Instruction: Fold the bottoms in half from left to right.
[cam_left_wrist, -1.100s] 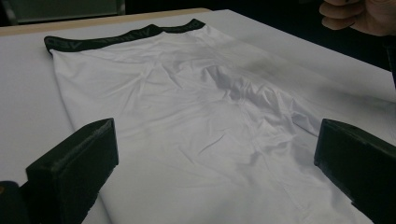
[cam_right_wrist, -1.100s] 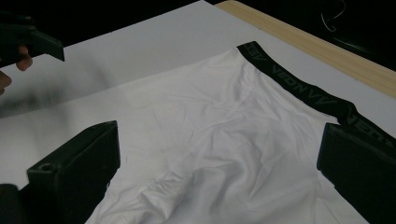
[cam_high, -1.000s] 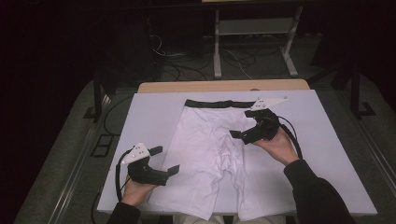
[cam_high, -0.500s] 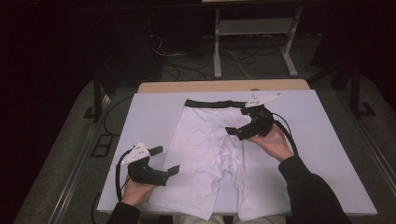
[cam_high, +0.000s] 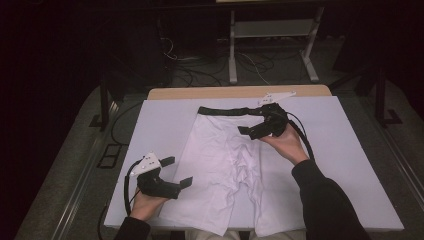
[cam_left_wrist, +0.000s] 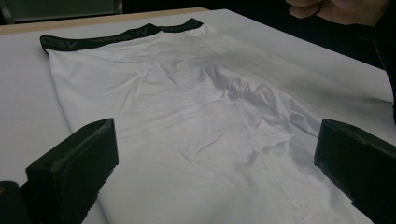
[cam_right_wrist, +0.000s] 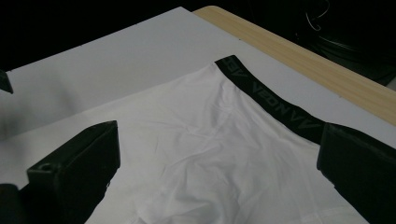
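White shorts (cam_high: 225, 170) lie flat at centre frame on the table (cam_high: 350, 165), both grippers spread and empty, the left gripper (cam_high: 176, 172) at lower left, the right gripper (cam_high: 251, 126) over the waistband (cam_high: 225, 110); judged pre-grasp, next a pinch there.

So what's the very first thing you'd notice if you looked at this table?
A big pair of white shorts with a black waistband lies spread flat in the middle of the pale table, a bit wrinkled down the centre. A person's two hands hold black grippers over it: the left gripper near the shorts' left edge, close to the person, and the right gripper up by the waistband. Both have their jaws wide open.
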